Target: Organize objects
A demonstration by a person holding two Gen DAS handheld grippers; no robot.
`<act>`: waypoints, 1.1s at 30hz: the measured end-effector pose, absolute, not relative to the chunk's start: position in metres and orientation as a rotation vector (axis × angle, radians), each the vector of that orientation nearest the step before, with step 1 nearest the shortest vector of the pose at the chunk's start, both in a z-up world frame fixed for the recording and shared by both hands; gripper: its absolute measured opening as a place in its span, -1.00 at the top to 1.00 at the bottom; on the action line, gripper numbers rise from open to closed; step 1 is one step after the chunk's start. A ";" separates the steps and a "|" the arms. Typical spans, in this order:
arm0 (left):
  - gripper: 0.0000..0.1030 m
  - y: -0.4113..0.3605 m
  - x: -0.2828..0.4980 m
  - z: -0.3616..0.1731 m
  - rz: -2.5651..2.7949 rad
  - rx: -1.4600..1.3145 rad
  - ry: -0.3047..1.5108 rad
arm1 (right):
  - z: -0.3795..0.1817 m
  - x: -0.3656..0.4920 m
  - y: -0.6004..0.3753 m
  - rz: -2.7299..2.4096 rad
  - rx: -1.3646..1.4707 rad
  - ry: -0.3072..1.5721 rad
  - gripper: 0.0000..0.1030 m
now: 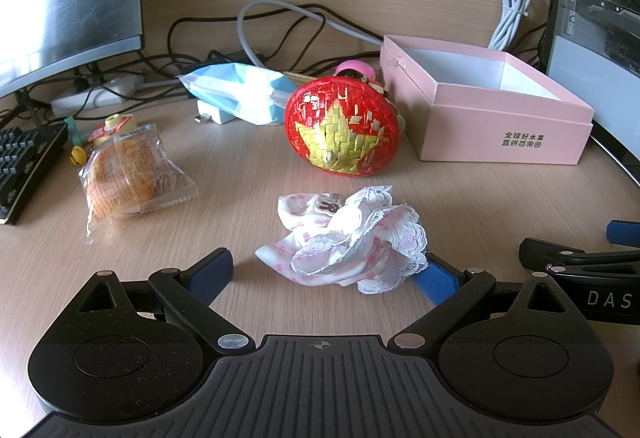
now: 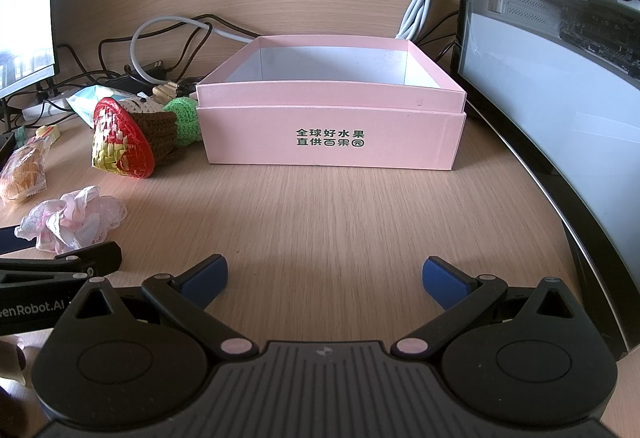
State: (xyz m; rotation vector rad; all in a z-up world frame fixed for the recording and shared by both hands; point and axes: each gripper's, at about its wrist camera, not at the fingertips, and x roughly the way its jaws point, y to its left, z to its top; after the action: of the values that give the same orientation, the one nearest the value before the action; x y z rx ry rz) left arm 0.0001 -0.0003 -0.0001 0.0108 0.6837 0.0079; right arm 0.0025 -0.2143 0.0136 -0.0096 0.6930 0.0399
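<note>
Here the left gripper (image 1: 324,270) has its jaws spread wide around the lacy pink cloth (image 1: 344,238), a crumpled heap lying crosswise on the tabletop (image 1: 240,174). The right gripper (image 2: 326,278) gapes over bare wood. Farther back, the pink box (image 2: 332,142) sits open-topped, long side facing.
</note>
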 end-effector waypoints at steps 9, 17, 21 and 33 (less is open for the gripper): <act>-0.74 0.003 -0.002 0.002 0.036 -0.010 0.677 | 0.014 0.002 -0.214 0.043 -0.010 0.693 -1.00; -0.34 0.055 -0.023 0.059 0.200 -0.100 0.562 | 0.018 0.004 -0.218 0.109 -0.036 0.742 -1.00; -0.34 0.097 0.019 0.065 0.295 -0.155 0.627 | 0.021 0.005 -0.213 0.069 -0.023 0.778 -1.00; -0.31 0.138 0.083 0.026 0.223 -0.256 0.786 | 0.027 0.009 -0.210 0.046 -0.015 0.871 -1.00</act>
State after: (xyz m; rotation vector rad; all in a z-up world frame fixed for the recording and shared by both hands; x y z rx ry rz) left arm 0.0831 0.1378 0.0258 -0.2561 0.7856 0.2226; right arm 0.0091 -0.2099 0.0266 -0.0153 0.8711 0.0456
